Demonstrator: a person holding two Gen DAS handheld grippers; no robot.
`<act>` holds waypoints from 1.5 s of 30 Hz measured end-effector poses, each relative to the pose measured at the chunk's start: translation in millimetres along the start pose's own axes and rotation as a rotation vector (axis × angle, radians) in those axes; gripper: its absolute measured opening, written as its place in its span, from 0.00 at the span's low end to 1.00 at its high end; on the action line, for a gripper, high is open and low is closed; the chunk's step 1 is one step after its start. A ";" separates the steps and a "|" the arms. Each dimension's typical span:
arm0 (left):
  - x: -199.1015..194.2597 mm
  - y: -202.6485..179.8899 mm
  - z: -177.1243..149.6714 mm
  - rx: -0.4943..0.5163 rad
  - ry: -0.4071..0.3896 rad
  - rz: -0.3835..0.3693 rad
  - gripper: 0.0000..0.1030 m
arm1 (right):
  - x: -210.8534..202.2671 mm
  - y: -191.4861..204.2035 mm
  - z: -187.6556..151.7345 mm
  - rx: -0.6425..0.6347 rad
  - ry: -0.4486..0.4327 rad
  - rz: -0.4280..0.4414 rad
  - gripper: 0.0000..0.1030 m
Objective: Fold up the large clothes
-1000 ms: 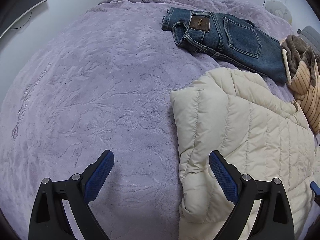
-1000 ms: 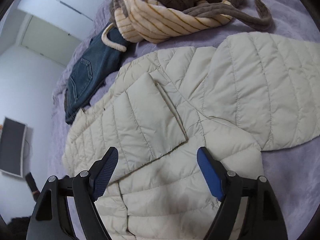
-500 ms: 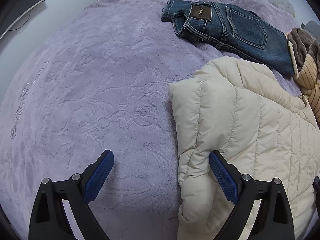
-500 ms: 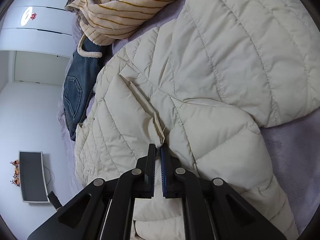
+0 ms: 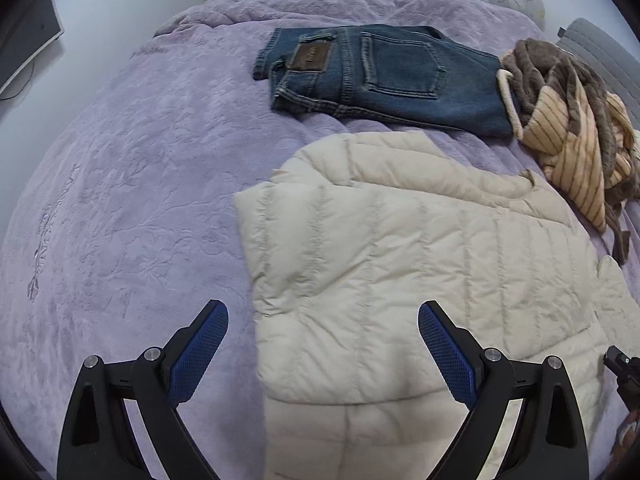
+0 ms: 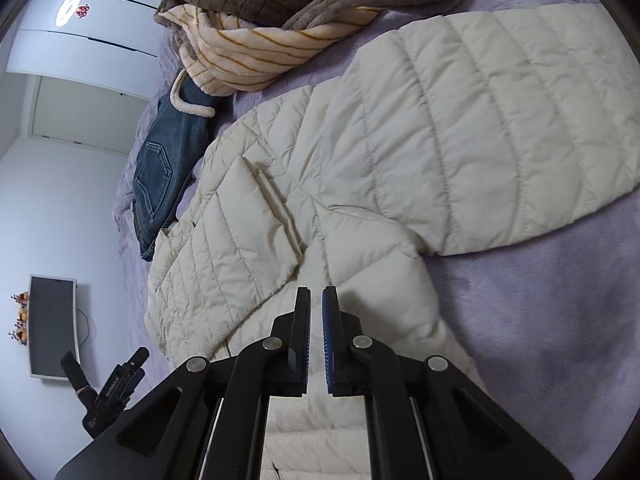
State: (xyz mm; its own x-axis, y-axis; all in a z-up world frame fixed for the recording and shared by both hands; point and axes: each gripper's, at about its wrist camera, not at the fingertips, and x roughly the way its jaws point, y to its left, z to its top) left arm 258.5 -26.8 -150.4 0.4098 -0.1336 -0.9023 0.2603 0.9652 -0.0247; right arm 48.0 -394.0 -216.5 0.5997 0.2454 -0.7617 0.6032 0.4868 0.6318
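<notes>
Under my right gripper point(image 6: 316, 300), jaws nearly pressed together and empty, the jacket point(image 6: 460, 128) is stretching away rightward; my left gripper point(image 5: 323, 324) is hovering spread over its folded edge.

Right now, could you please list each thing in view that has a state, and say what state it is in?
Cream puffer jacket: lying on the bed, partly folded, one sleeve spread out.
Jeans: folded, lying flat.
Striped fleece garment: crumpled, unfolded.
Left gripper: open, above the jacket's edge.
Right gripper: nearly shut, nothing visibly between the fingers.
Purple blanket: spread over the bed.
</notes>
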 end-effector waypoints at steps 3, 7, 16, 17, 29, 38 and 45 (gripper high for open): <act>-7.7 -36.6 -12.0 0.061 0.018 -0.043 0.94 | -23.9 -25.1 -0.3 0.040 -0.023 -0.022 0.35; -13.5 -90.8 -30.7 0.151 0.048 -0.098 0.94 | -56.7 -65.1 -0.3 0.101 -0.071 -0.065 0.48; -14.1 -189.3 -71.6 0.257 0.133 -0.195 0.94 | -108.5 -154.5 4.4 0.271 -0.182 -0.052 0.84; -14.9 -196.9 -73.8 0.262 0.135 -0.201 0.94 | -111.2 -162.7 6.2 0.294 -0.186 -0.055 0.84; -13.1 -238.5 -88.7 0.318 0.165 -0.214 0.94 | -116.7 -220.6 53.2 0.497 -0.317 0.122 0.84; -12.4 -226.6 -81.5 0.275 0.154 -0.196 0.94 | -111.9 -226.0 83.9 0.604 -0.350 0.252 0.82; -11.0 -207.6 -71.5 0.225 0.141 -0.178 0.94 | -106.4 -208.9 96.7 0.582 -0.306 0.330 0.11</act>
State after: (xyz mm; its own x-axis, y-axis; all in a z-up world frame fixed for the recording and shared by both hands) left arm 137.5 -209.6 -166.1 0.2197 -0.2486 -0.9434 0.5105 0.8533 -0.1060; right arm -91.0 -602.8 -253.5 0.8668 0.0154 -0.4985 0.4967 -0.1169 0.8600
